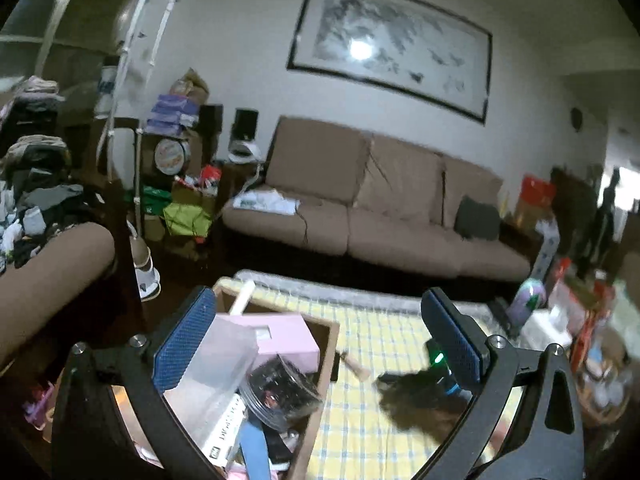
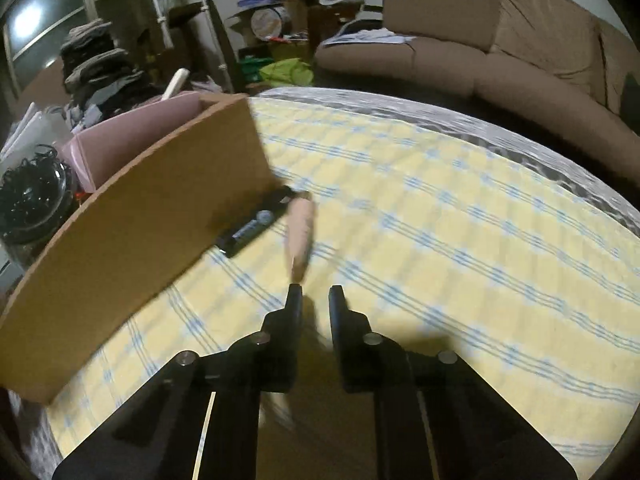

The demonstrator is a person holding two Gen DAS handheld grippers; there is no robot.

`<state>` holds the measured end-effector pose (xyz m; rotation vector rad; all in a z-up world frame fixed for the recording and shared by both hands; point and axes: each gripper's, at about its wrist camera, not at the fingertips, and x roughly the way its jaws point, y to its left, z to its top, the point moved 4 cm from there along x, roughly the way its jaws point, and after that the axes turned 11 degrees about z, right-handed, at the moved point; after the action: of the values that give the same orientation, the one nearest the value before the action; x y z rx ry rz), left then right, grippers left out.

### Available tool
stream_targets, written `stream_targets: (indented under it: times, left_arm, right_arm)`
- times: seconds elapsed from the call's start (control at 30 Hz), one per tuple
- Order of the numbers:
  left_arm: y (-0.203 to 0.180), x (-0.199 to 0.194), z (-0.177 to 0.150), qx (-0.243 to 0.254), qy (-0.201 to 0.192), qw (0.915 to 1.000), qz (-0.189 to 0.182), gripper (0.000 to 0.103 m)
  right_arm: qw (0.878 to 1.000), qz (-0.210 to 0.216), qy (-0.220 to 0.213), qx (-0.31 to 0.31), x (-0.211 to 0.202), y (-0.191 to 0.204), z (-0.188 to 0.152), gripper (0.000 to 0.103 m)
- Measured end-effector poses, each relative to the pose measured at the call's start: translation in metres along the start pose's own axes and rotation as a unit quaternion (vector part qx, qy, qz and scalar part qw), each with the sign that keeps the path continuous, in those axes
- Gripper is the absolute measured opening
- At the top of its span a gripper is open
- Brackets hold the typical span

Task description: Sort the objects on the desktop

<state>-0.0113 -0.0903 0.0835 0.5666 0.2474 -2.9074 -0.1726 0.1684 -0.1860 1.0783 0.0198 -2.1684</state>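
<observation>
My left gripper (image 1: 316,300) hangs open above the table, its blue pads (image 1: 182,336) wide apart with nothing between them. Below it stands a cardboard box (image 1: 320,392) with a pink box (image 1: 280,336), a clear jar of black bits (image 1: 280,392) and a clear plastic tub (image 1: 216,364). My right gripper (image 2: 314,294) points down at the yellow checked cloth (image 2: 440,220), its jaws nearly together and empty. A blurred beige stick (image 2: 300,232) lies on the cloth just ahead of the left fingertip. A flat black bar (image 2: 256,224) rests against the box wall (image 2: 152,232).
A brown sofa (image 1: 380,208) runs along the far wall behind the table. Piled clothes (image 1: 36,196) and stacked boxes (image 1: 176,116) crowd the left. Bottles and packets (image 1: 568,312) clutter the table's right end. The right gripper shows as a dark blur (image 1: 420,392) with a green light.
</observation>
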Motion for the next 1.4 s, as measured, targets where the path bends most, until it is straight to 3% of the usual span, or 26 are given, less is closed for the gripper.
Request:
stream_targets:
  times: [0.07, 0.17, 0.23, 0.27, 0.43, 0.53, 0.57, 0.63, 0.67, 0.7, 0.73, 0.9, 1.0, 1.07, 1.1, 1.13, 1.23, 1.3, 1.37, 1.4]
  left_arm:
    - [-0.010, 0.010, -0.010, 0.012, 0.022, 0.9997, 0.000, 0.102]
    - [-0.021, 0.021, -0.020, 0.014, 0.050, 0.9986, -0.007, 0.102]
    - [-0.026, 0.026, -0.027, 0.006, 0.066, 0.9976, -0.018, 0.102]
    - [-0.027, 0.028, -0.030, 0.003, 0.072, 0.9973, -0.017, 0.102]
    - [-0.026, 0.038, -0.034, -0.006, 0.085, 0.9963, 0.007, 0.102]
    - [-0.026, 0.042, -0.037, 0.003, 0.086, 0.9962, 0.017, 0.102]
    - [-0.027, 0.043, -0.037, 0.006, 0.087, 0.9960, 0.020, 0.102]
    - [-0.028, 0.042, -0.039, 0.006, 0.089, 0.9958, 0.019, 0.102]
    - [-0.030, 0.041, -0.040, 0.007, 0.090, 0.9958, 0.016, 0.102]
    - [-0.032, 0.040, -0.039, 0.007, 0.090, 0.9958, 0.014, 0.102]
    - [-0.033, 0.038, -0.039, 0.006, 0.090, 0.9959, 0.010, 0.102]
    - [-0.032, 0.023, -0.029, 0.014, 0.075, 0.9971, 0.003, 0.102]
    - [-0.031, 0.027, -0.028, 0.022, 0.107, 0.9940, 0.002, 0.102]
    - [-0.035, 0.036, -0.039, 0.036, 0.166, 0.9853, -0.013, 0.102]
    - [-0.036, 0.039, -0.045, 0.033, 0.191, 0.9808, -0.026, 0.102]
    - [-0.038, 0.041, -0.053, 0.024, 0.217, 0.9748, -0.048, 0.102]
    - [-0.046, 0.041, -0.076, 0.001, 0.287, 0.9497, -0.126, 0.102]
    - [-0.046, 0.036, -0.084, -0.004, 0.313, 0.9376, -0.151, 0.102]
    - [-0.042, 0.031, -0.089, -0.009, 0.330, 0.9310, -0.157, 0.102]
    - [-0.038, 0.027, -0.089, -0.014, 0.330, 0.9314, -0.154, 0.102]
  right_arm:
    - [1.000, -0.010, 0.010, 0.004, -0.007, -0.008, 0.002, 0.012]
    - [1.000, 0.009, 0.021, 0.011, -0.011, -0.007, 0.013, 0.017]
    - [0.998, 0.019, 0.025, 0.059, 0.002, -0.016, 0.031, 0.062]
    - [0.996, 0.014, 0.029, 0.084, 0.014, -0.016, 0.040, 0.090]
    - [0.992, -0.020, 0.027, 0.121, 0.063, -0.009, 0.050, 0.093]
    - [0.994, -0.078, 0.019, 0.068, 0.082, 0.006, 0.044, 0.100]
    - [0.993, -0.108, 0.017, 0.034, 0.086, 0.014, 0.042, 0.100]
    - [0.994, -0.104, 0.019, 0.034, 0.083, 0.013, 0.040, 0.094]
    - [0.994, -0.102, 0.024, 0.026, 0.080, 0.014, 0.039, 0.079]
    - [0.994, -0.099, 0.030, 0.020, 0.073, 0.014, 0.039, 0.046]
    - [0.994, -0.099, 0.037, 0.022, 0.070, 0.012, 0.038, 0.036]
    - [0.996, -0.039, 0.074, 0.033, 0.040, 0.013, 0.007, 0.034]
    - [0.992, -0.007, 0.107, 0.073, 0.012, 0.024, -0.014, 0.033]
    - [0.990, -0.016, 0.130, 0.060, -0.004, 0.040, -0.024, 0.031]
    - [0.987, -0.019, 0.148, 0.058, -0.011, 0.049, -0.030, 0.004]
    - [0.984, -0.023, 0.165, 0.063, -0.015, 0.056, -0.036, 0.000]
    - [0.971, -0.046, 0.225, 0.069, -0.033, 0.086, -0.080, 0.004]
    - [0.964, -0.016, 0.249, 0.092, -0.043, 0.113, -0.111, 0.004]
    - [0.965, 0.023, 0.230, 0.124, -0.057, 0.126, -0.130, 0.004]
    - [0.967, 0.019, 0.214, 0.134, -0.065, 0.126, -0.132, 0.004]
